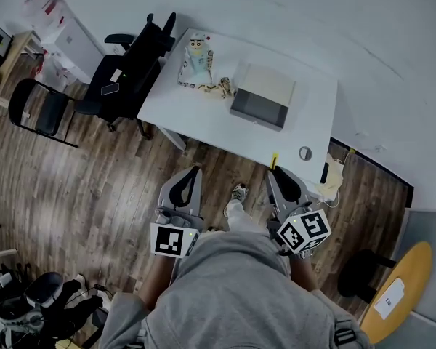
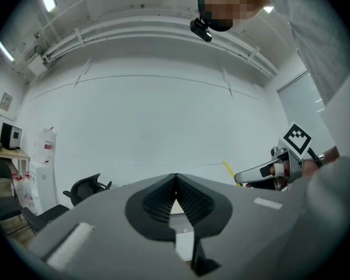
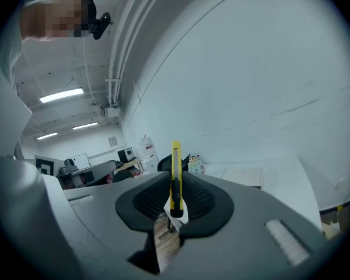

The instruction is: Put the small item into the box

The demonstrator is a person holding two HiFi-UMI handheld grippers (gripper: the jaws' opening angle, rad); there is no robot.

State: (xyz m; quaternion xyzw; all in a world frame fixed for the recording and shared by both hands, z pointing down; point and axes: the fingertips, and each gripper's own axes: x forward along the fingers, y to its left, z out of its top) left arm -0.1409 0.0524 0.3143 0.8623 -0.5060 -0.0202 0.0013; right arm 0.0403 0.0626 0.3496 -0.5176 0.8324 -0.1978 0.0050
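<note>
The box point(image 1: 264, 94) lies open on the white table point(image 1: 203, 118), its beige lid raised behind a grey inside; it also shows in the right gripper view as a pale box point(image 3: 244, 177). My right gripper point(image 1: 274, 170) hovers over the floor just short of the table's near edge, shut on a yellow utility knife point(image 3: 175, 172) that sticks up between the pads; its yellow tip point(image 1: 275, 158) shows in the head view. My left gripper point(image 1: 192, 173) is held beside it, also off the table, with its jaws closed together point(image 2: 175, 195) on nothing.
A cartoon-printed packet point(image 1: 195, 61) and a small patterned item point(image 1: 223, 87) lie left of the box. A tape roll point(image 1: 305, 153) sits near the table's right front corner. Black chairs point(image 1: 129, 64) stand left; a stool point(image 1: 362, 271) and round wooden table point(image 1: 401, 289) right.
</note>
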